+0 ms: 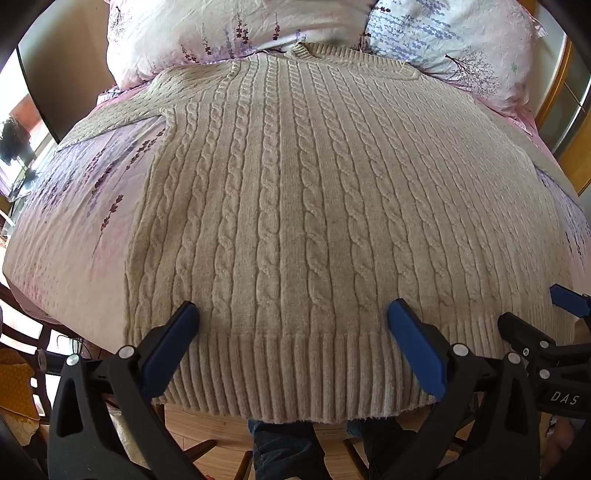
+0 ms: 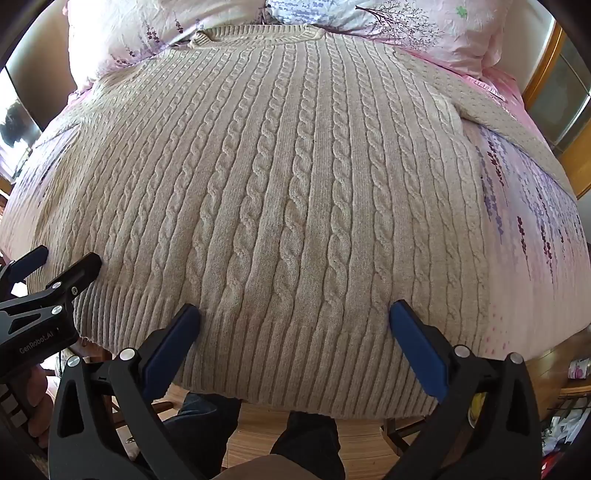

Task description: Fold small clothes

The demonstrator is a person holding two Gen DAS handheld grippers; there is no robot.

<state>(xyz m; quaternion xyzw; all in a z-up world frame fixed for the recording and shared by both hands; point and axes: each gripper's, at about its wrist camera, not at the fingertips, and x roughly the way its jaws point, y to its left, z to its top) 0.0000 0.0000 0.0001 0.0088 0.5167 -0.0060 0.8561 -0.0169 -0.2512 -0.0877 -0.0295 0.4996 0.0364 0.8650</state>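
A cream cable-knit sweater (image 1: pixel 306 192) (image 2: pixel 295 192) lies flat on a bed, collar far away and ribbed hem hanging over the near edge. My left gripper (image 1: pixel 293 308) hovers over the left half of the hem, wide open, nothing between its blue pads. My right gripper (image 2: pixel 294 310) hovers over the right half of the hem, also wide open and empty. Each gripper shows at the edge of the other's view: the right one (image 1: pixel 554 332) and the left one (image 2: pixel 48 280). The left sleeve (image 1: pixel 122 110) and right sleeve (image 2: pixel 517 122) spread out sideways.
The bed has a pink floral sheet (image 1: pixel 74 206) (image 2: pixel 535 229) and two pillows (image 1: pixel 221 33) (image 2: pixel 388 22) behind the collar. A person's legs in dark trousers (image 2: pixel 207 417) stand on the wooden floor (image 1: pixel 214 428) at the bed's near edge. Chairs and clutter sit at both sides.
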